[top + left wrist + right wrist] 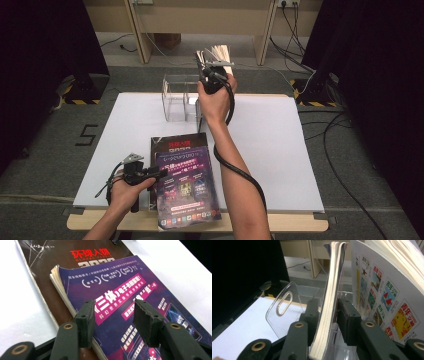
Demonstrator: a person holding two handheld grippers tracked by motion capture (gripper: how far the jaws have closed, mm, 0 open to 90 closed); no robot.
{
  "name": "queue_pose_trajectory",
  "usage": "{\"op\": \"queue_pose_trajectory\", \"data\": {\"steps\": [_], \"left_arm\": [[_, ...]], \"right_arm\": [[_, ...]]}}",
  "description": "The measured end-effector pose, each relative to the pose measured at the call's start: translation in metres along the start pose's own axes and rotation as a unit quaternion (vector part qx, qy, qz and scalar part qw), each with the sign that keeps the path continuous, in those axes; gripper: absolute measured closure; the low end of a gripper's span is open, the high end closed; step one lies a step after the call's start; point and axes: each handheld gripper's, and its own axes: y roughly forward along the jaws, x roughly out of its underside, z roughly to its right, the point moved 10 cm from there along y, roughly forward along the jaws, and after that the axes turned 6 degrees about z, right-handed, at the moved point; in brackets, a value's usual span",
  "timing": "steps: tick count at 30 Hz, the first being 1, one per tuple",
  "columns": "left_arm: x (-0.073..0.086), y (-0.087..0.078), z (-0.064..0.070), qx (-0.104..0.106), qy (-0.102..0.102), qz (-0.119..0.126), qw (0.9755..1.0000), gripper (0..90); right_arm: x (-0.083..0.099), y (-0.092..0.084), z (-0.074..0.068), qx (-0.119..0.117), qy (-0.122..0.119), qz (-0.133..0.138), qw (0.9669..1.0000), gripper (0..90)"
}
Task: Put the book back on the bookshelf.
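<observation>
A thin magazine stands on edge in a clear acrylic rack at the back of the table. My right gripper is open, its pads on either side of the magazine's lower edge, and the right pad stands slightly off it. A thicker magazine with a colourful cover leans just to its right. From above, my right gripper is over the rack. A purple magazine lies on a dark one at the table's front. My left gripper hovers open over the purple cover.
A white sheet covers the table, with bare room to the right. The rack's clear divider has a slot handle. Wooden furniture legs and floor cables lie beyond the table, with black curtains on both sides.
</observation>
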Motion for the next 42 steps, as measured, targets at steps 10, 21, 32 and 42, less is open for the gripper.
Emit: {"op": "queue_pose_trajectory", "data": {"steps": [10, 21, 32, 42], "left_arm": [[0.000, 0.000, -0.001, -0.002, 0.001, -0.001, 1.0000, 51.5], [0.000, -0.001, -0.002, -0.004, 0.000, 0.000, 1.0000, 51.5], [0.001, 0.000, -0.003, -0.005, 0.002, -0.003, 1.0000, 51.5], [0.000, -0.001, -0.003, -0.004, 0.001, -0.001, 1.0000, 51.5]], "right_arm": [[-0.006, 0.002, -0.001, -0.001, 0.008, -0.009, 0.9999, 68.5], [-0.005, 0.006, -0.001, -0.002, 0.021, -0.018, 0.9996, 67.1], [-0.002, 0.011, 0.009, 0.033, 0.016, -0.050, 0.9981, 79.9], [-0.002, 0.008, 0.009, 0.062, 0.001, -0.025, 0.9978, 84.5]]}}
